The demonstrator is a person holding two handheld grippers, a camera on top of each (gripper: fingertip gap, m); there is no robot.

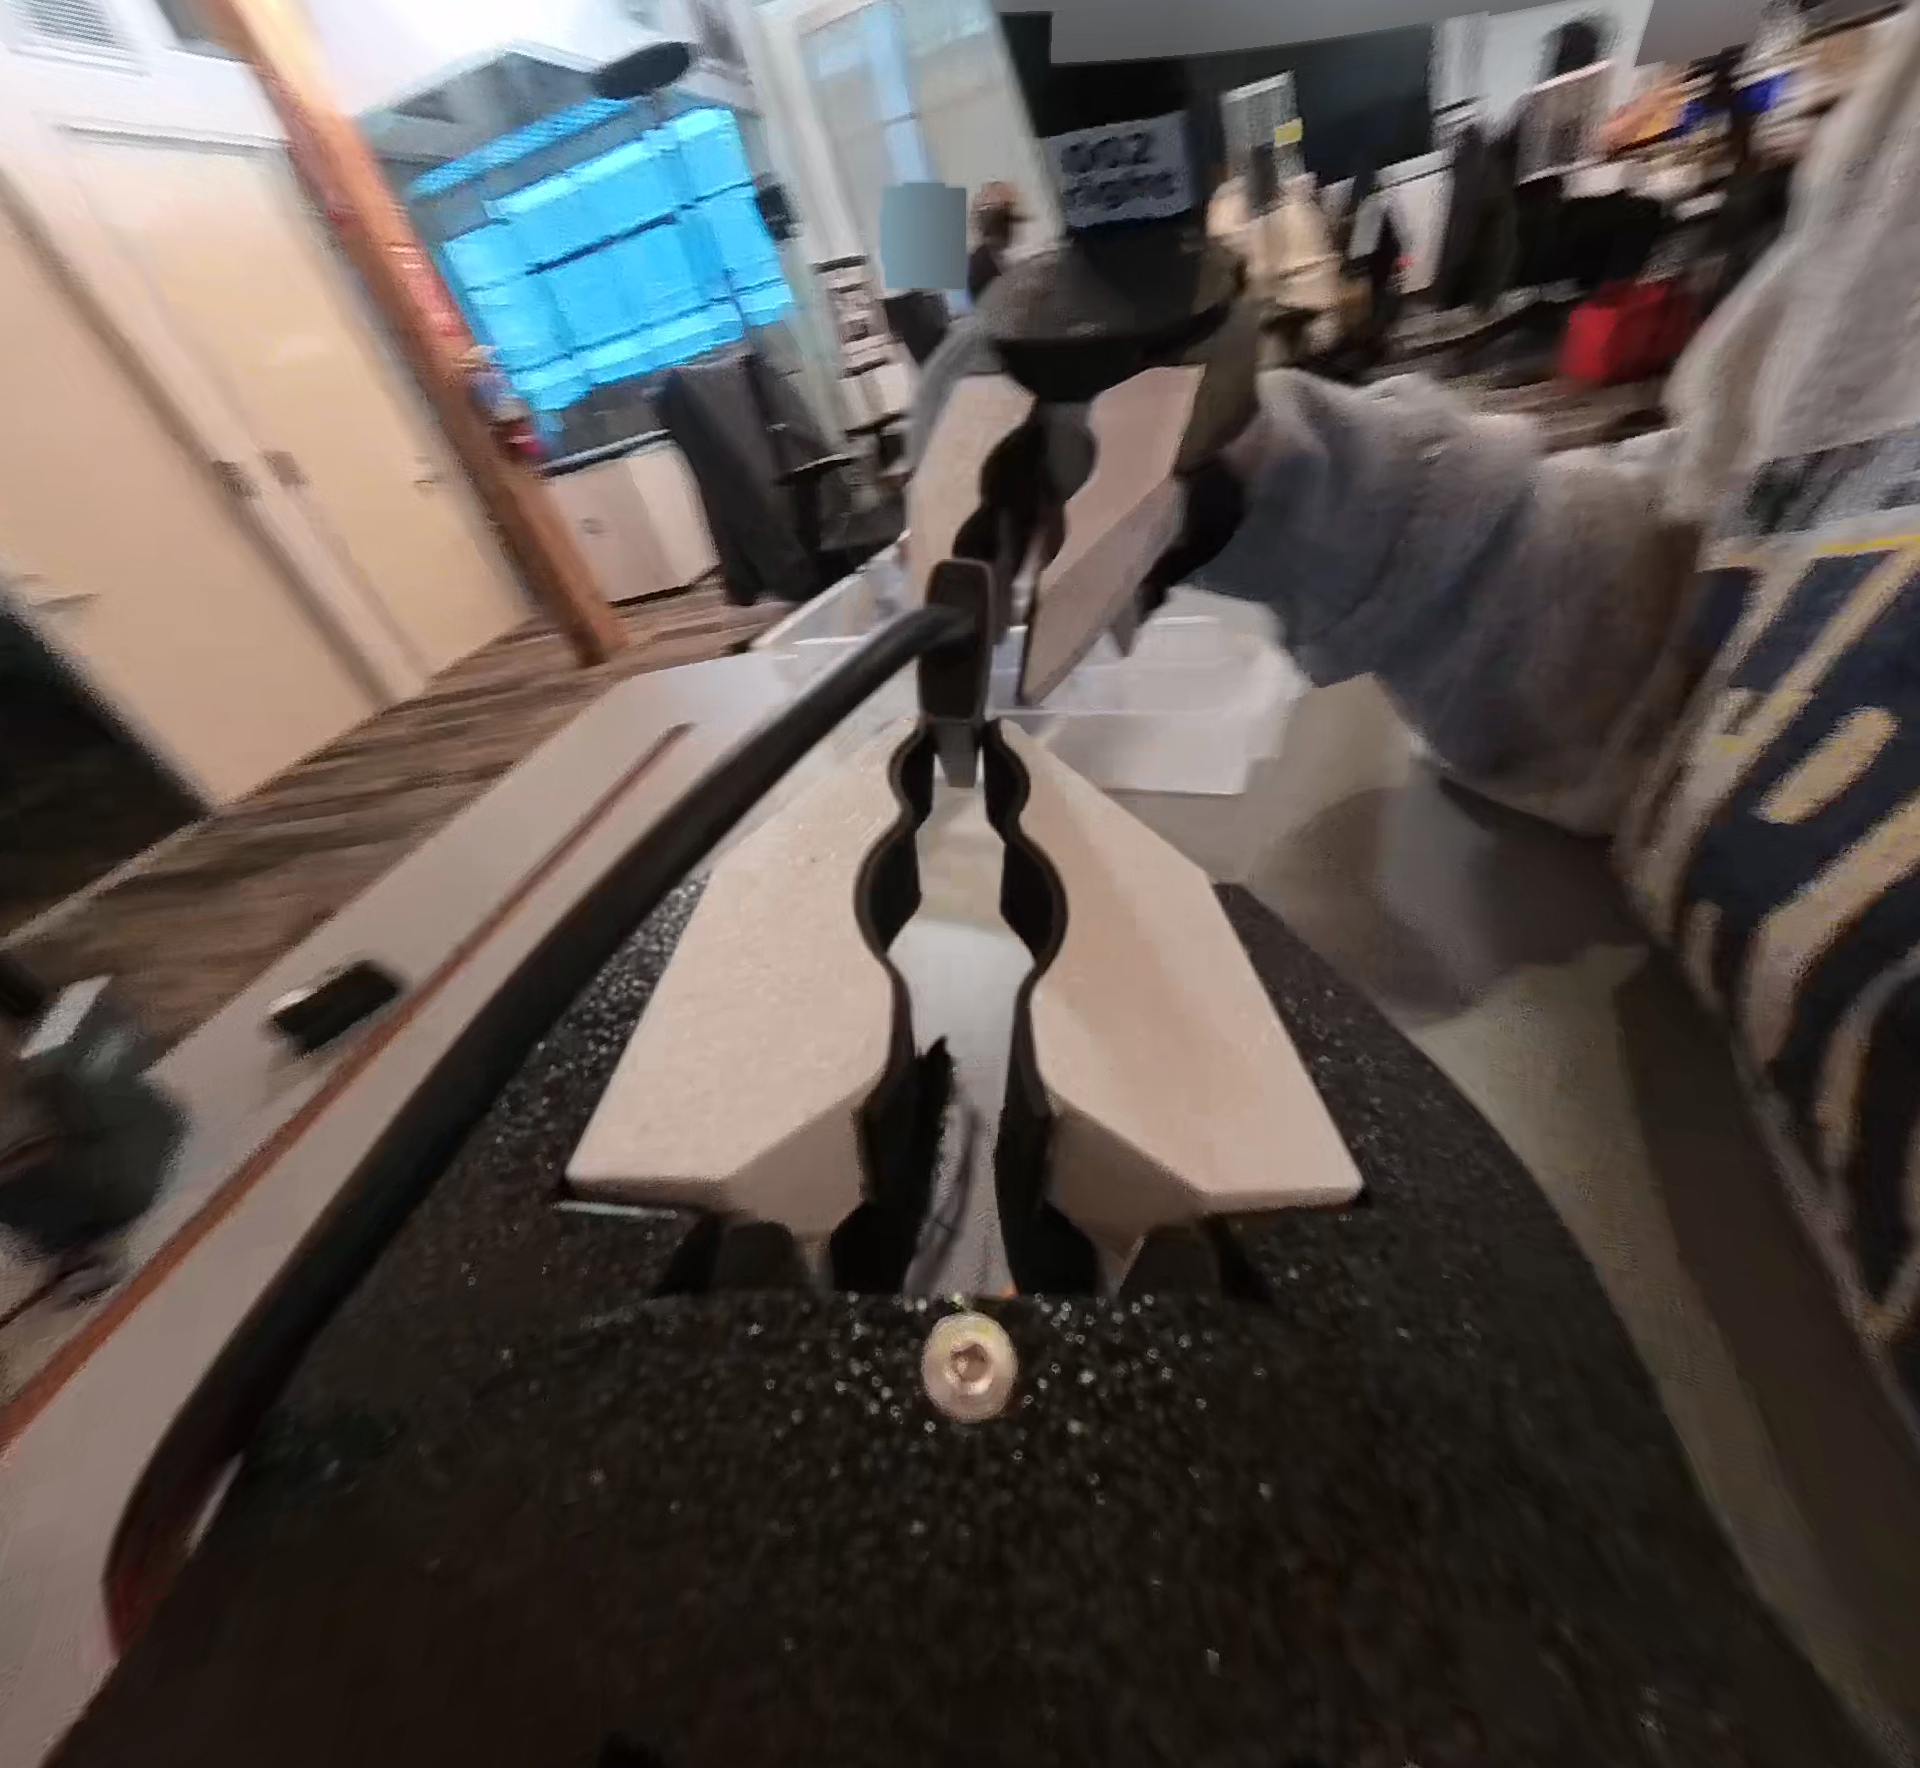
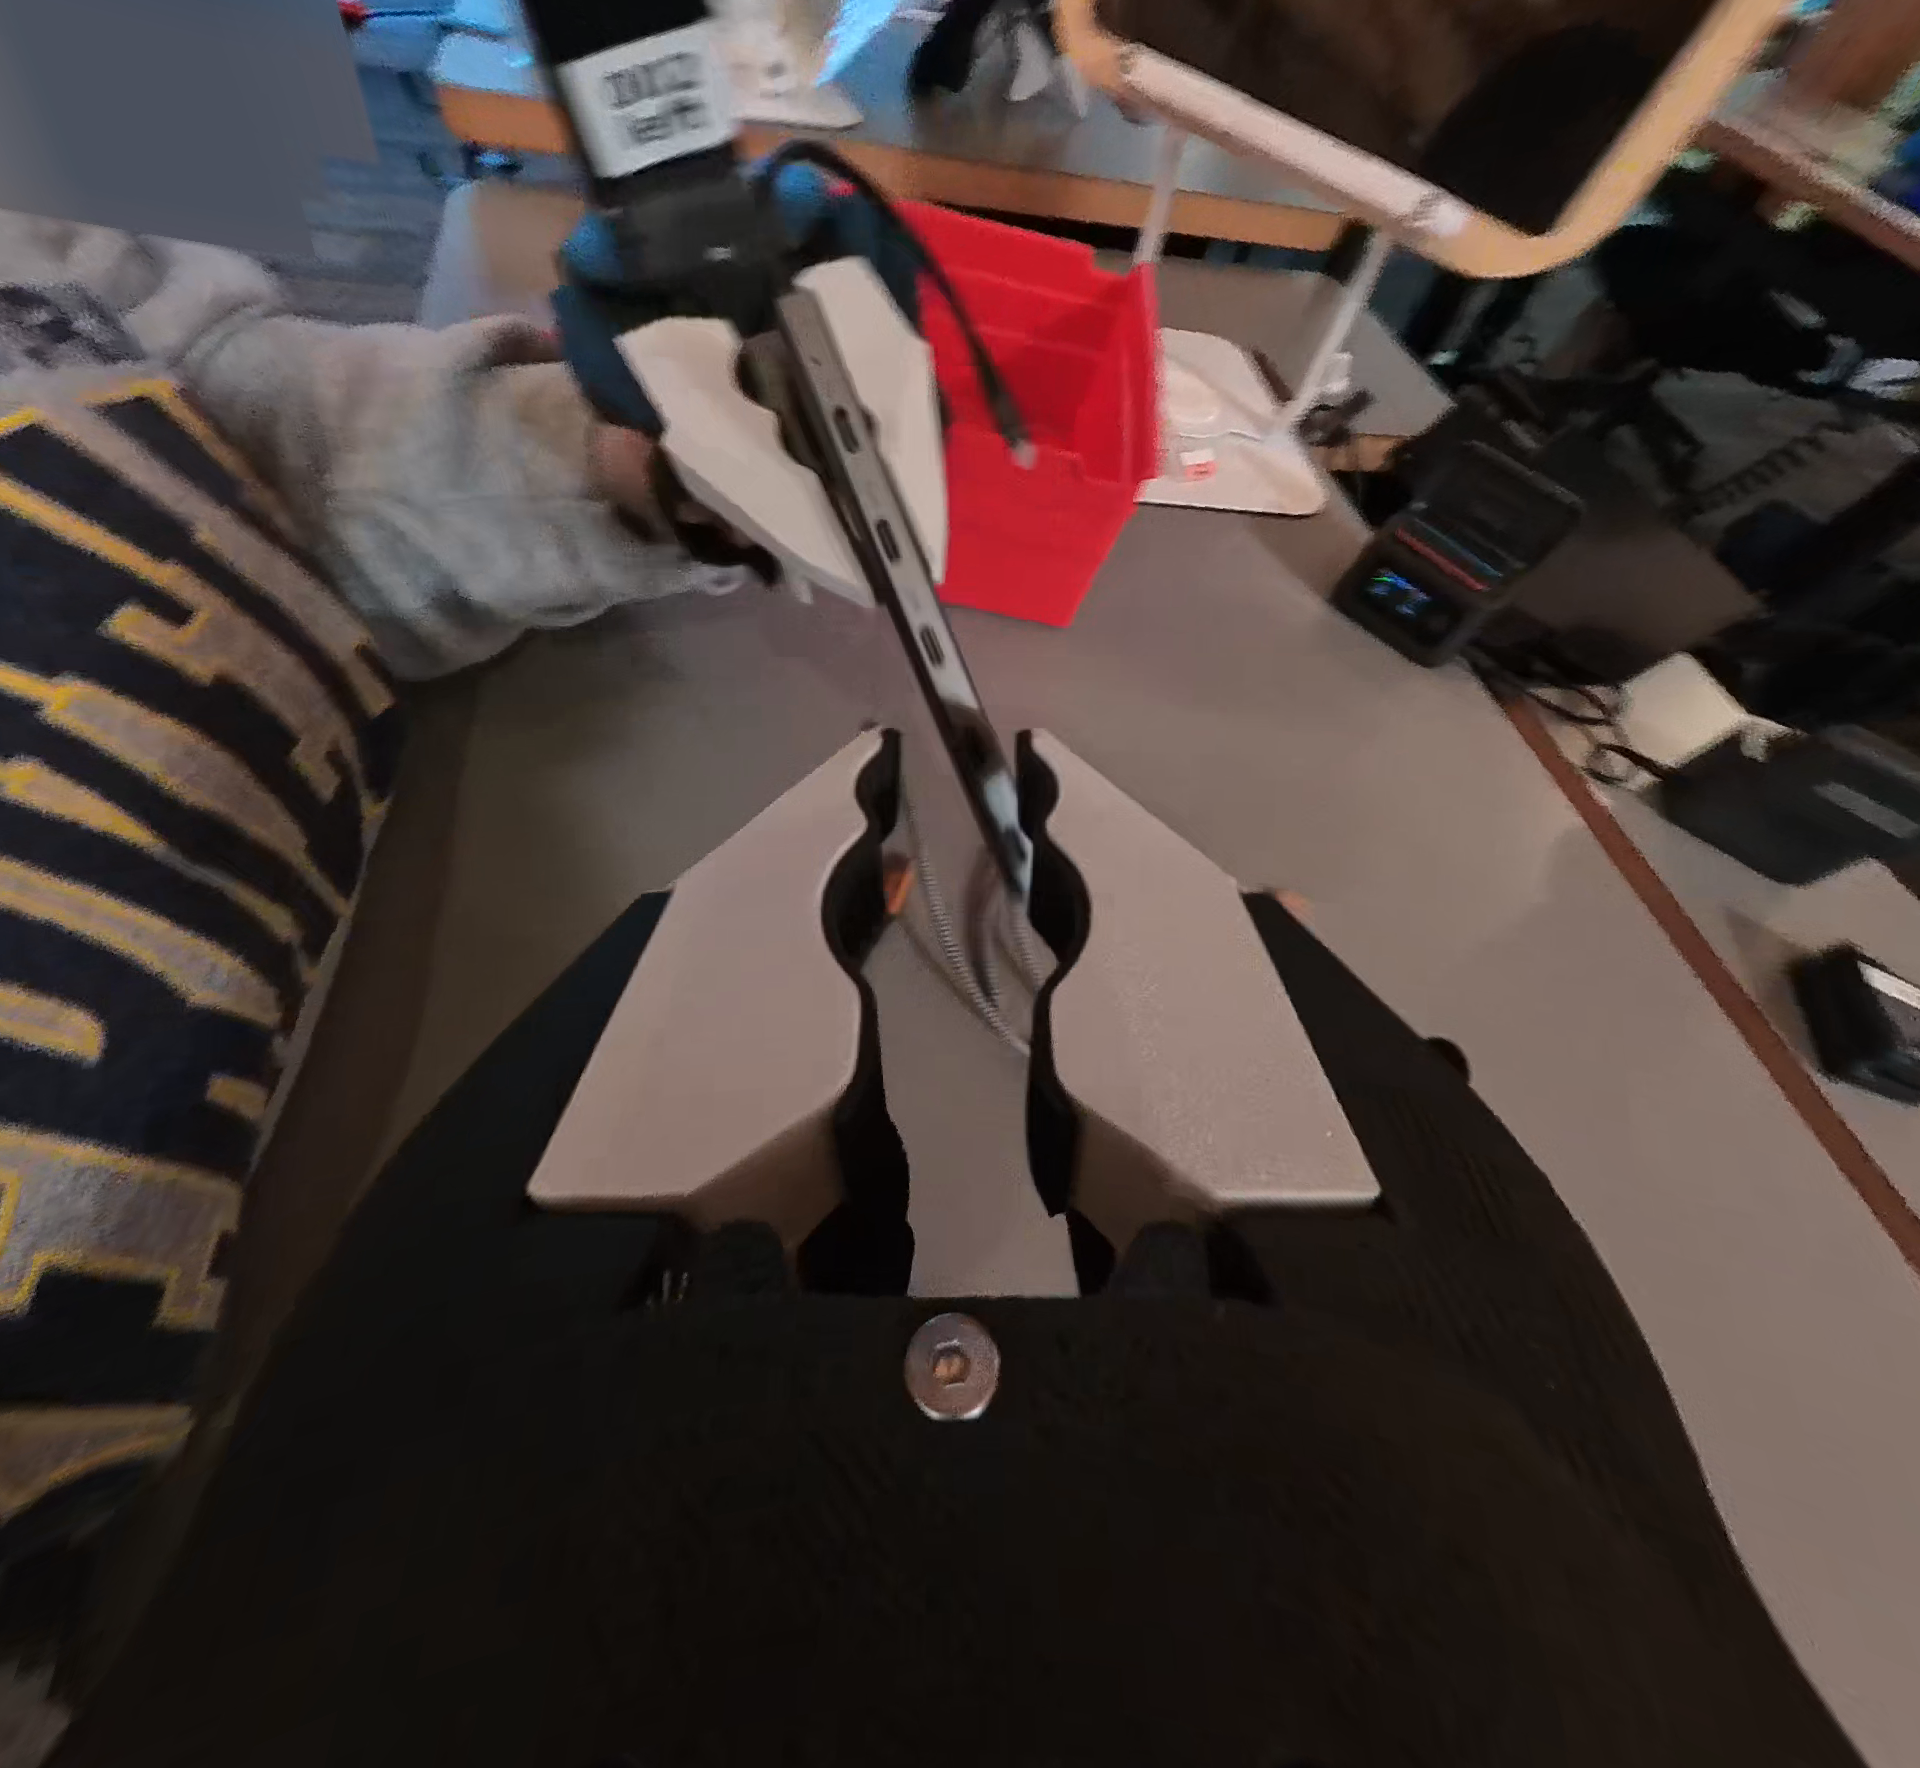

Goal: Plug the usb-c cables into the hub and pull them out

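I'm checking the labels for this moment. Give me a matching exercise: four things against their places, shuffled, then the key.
1 hub
2 red bin
3 braided cable
4 black lead's plug

A hangs free in the air
B stands on the table
C seen between the fingers of the right gripper
D clamped in the left gripper

Pairs: 1-D, 2-B, 3-C, 4-A
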